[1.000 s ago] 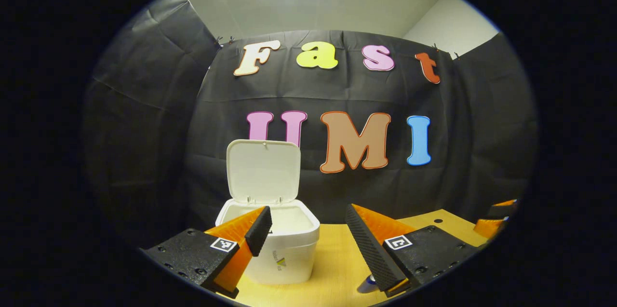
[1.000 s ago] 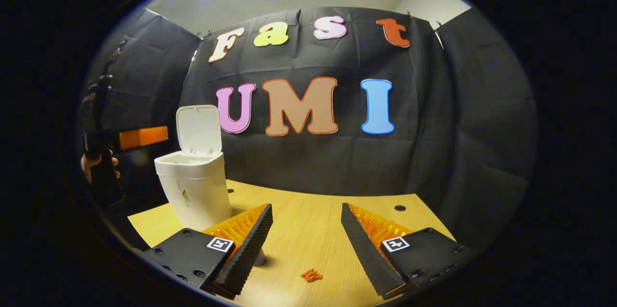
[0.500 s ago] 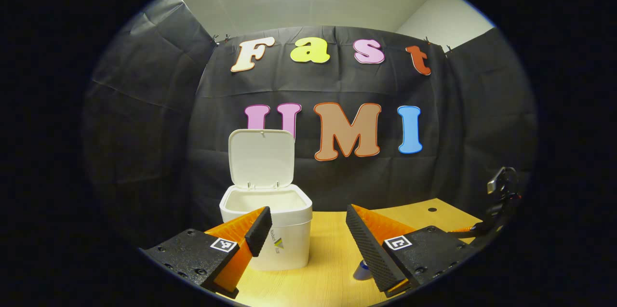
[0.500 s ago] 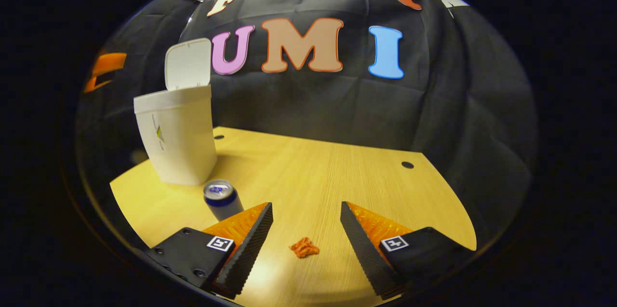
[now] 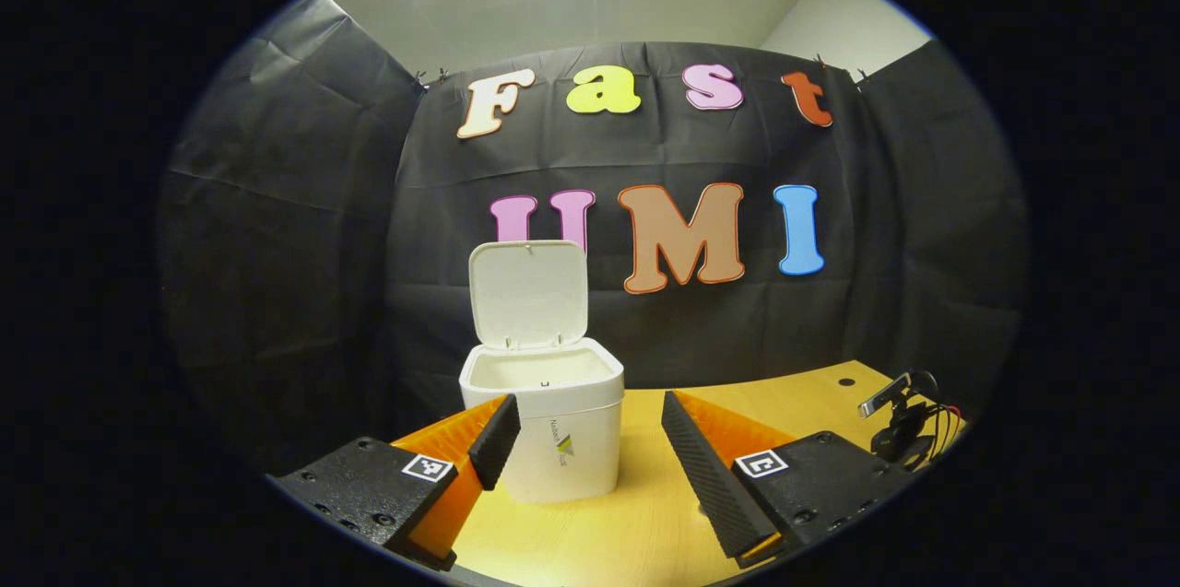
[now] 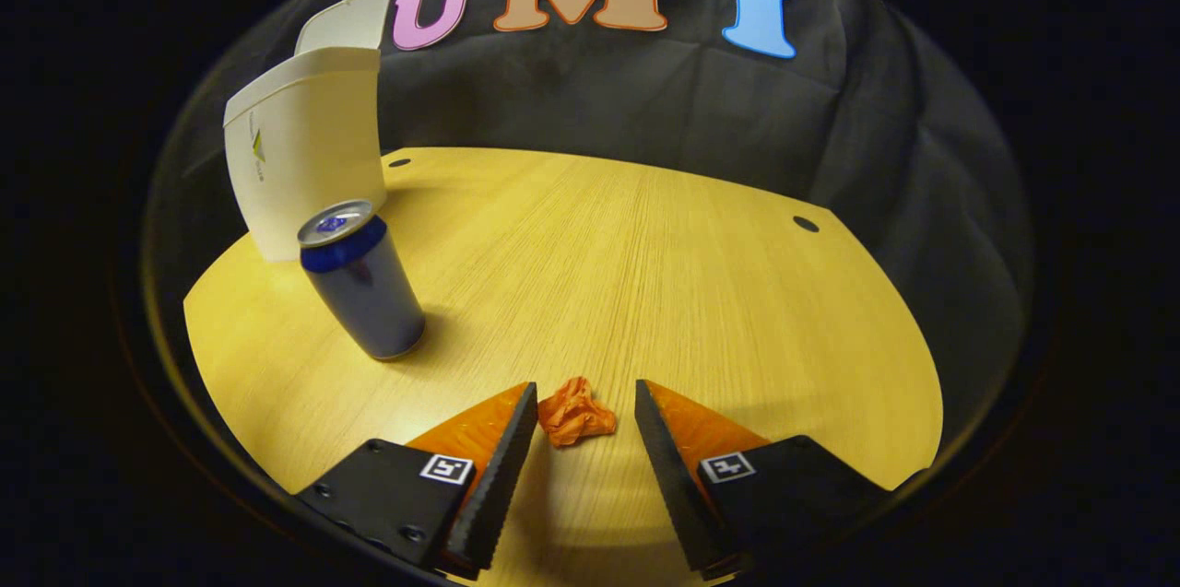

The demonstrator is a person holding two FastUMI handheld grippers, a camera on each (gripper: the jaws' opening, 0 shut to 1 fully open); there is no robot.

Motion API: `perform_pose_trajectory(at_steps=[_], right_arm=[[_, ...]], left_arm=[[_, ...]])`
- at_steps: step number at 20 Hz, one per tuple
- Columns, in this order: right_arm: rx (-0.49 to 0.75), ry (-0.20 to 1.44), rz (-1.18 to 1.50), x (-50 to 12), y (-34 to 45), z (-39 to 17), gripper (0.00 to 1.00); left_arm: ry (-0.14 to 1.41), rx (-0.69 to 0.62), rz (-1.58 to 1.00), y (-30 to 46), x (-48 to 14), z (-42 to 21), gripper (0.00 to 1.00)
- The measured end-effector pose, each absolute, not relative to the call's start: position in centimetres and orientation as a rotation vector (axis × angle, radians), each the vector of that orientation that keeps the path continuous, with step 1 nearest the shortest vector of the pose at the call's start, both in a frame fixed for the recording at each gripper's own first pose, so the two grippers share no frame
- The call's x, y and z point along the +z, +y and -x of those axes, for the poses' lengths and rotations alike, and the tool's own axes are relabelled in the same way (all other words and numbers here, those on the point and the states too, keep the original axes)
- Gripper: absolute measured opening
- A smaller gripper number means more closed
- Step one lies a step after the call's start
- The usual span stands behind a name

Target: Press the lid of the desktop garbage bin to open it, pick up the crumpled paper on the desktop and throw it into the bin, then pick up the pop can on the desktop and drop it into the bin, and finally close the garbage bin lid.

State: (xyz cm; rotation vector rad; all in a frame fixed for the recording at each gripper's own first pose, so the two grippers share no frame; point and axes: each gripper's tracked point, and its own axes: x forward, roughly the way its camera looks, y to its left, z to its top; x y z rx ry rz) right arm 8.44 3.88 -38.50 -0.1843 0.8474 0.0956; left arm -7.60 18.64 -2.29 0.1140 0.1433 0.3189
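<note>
- On bench (image 6: 645, 255): bin (image 5: 562, 440), lid (image 5: 527, 292) raised, interior looks bare.
- Right gripper (image 6: 585, 403) released, straddling crumpled paper (image 6: 573, 414); pop can (image 6: 361, 287) upright beside bin.
- Left gripper (image 5: 590, 430) released.

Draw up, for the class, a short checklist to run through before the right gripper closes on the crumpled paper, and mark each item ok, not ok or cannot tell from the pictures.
1. Bin lid stands open above the bin: ok.
2. Crumpled paper lies between the right gripper's fingers: ok.
3. Right gripper jaws are open wide enough to take the paper: ok.
4. Fingers already touch the paper: cannot tell.
5. Pop can stands upright, off to the side of the grasp: ok.
6. Left gripper is open, holding nothing, in front of the bin: ok.
</note>
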Motion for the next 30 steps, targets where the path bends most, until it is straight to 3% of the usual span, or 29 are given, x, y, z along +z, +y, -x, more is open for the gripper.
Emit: perform_pose_trajectory(at_steps=[2,5,6,7,12,24,30], right_arm=[[0.116,0.889,0.181,-39.7,4.6,-8.1,0.67],[0.126,0.886,0.196,-39.5,5.0,-8.0,0.42],[0.139,0.888,0.183,-39.5,5.1,-8.0,0.45],[0.136,0.891,0.174,-39.4,5.1,-8.2,0.38],[0.134,0.807,0.121,-36.0,5.7,-9.5,0.39],[0.332,0.381,-0.008,-12.9,15.0,-14.9,0.37],[0.427,0.26,0.015,-7.1,21.4,-17.4,0.37]], left_arm=[[0.152,0.33,-0.119,19.0,-2.4,8.0,0.95],[0.157,0.339,-0.118,19.3,-2.5,8.4,0.95],[0.156,0.338,-0.116,19.3,-2.6,8.5,0.95],[0.16,0.338,-0.113,19.3,-2.8,8.5,0.95],[0.161,0.316,-0.099,19.0,-3.2,7.8,0.95],[0.18,0.233,-0.025,17.9,-5.7,6.1,0.95],[0.202,0.219,0.01,18.9,-7.2,6.4,0.95]])
